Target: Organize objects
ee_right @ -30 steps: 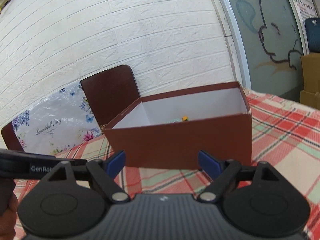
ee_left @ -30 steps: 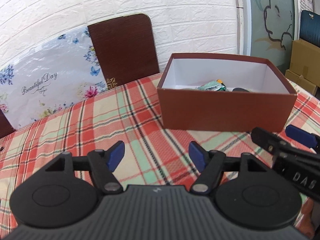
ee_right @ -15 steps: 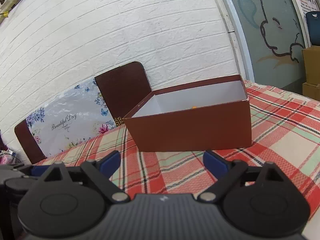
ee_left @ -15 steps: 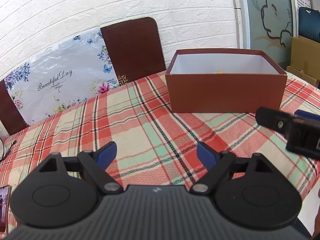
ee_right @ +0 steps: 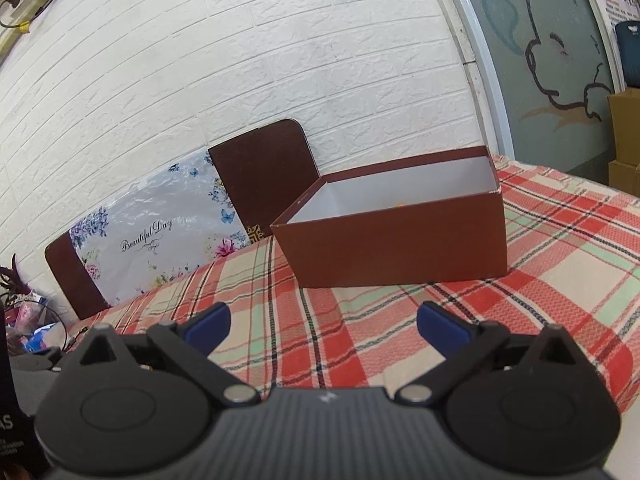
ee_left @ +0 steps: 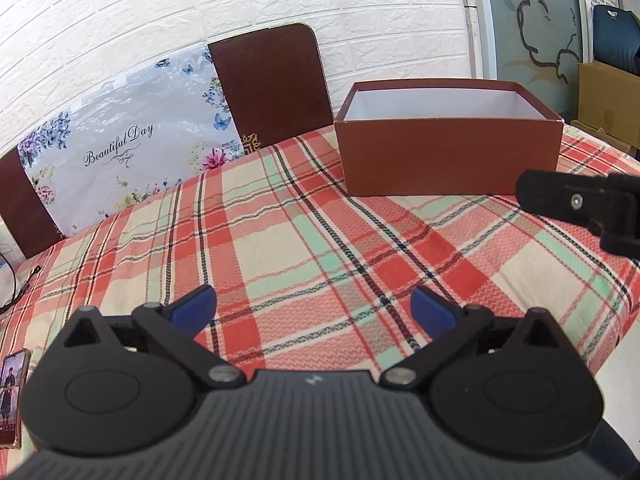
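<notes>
Two views, left wrist first, then right wrist.

Left wrist view, your left gripper (ee_left: 314, 309): its two blue-tipped fingers (ee_left: 192, 312) stand spread wide apart with nothing between them, hanging over the near part of the table.
Left wrist view, tablecloth (ee_left: 304, 240): a plaid of red, cream and mint green covers the table.
Left wrist view, brown box (ee_left: 448, 156): an open-topped cardboard box with a white inside sits on the cloth at the far right, well apart from your fingers. From this angle its contents are hidden.
Left wrist view, your right gripper (ee_left: 580, 204): only a black part of it shows at the right edge, just in front of the box.
Left wrist view, chair back (ee_left: 272, 84): dark brown, standing behind the table against a white brick wall.
Left wrist view, floral panel (ee_left: 128, 144): leaning left of the chair, printed "Beautiful Day".
Left wrist view, phone (ee_left: 12, 396): lying at the far left edge, screen lit.

Right wrist view, your right gripper (ee_right: 323, 326): fingers wide apart, holding nothing, above the cloth.
Right wrist view, brown box (ee_right: 400, 240): straight ahead, beyond the fingertips, not touching them. A small orange speck shows just above its near wall; I cannot tell what it is.
Right wrist view, chair back (ee_right: 264, 180): behind the box's left corner.
</notes>
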Available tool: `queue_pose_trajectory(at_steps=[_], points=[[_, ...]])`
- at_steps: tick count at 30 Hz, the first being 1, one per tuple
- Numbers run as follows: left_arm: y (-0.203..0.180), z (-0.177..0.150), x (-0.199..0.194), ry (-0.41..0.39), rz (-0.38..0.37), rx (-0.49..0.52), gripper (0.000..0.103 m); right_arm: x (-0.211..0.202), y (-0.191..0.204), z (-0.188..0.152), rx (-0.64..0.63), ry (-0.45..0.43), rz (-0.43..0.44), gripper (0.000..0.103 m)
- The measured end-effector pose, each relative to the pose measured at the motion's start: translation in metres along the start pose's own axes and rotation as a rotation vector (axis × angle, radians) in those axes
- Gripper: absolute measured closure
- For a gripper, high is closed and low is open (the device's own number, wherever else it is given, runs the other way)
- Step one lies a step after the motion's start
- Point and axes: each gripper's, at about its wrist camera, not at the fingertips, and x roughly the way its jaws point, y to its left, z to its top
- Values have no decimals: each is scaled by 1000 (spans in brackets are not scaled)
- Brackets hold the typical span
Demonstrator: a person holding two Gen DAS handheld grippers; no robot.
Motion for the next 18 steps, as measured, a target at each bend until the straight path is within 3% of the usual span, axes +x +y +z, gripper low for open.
queue_pose_trajectory(at_steps=[7, 12, 18], points=[[4, -8, -1, 18, 9, -9, 0, -1, 8, -6, -2, -32, -63, 0], [4, -12, 7, 46, 20, -18, 0, 1, 5, -10, 22, -31, -62, 0], [2, -20, 21, 115, 11, -21, 0, 23, -6, -14, 77, 109, -120, 0]])
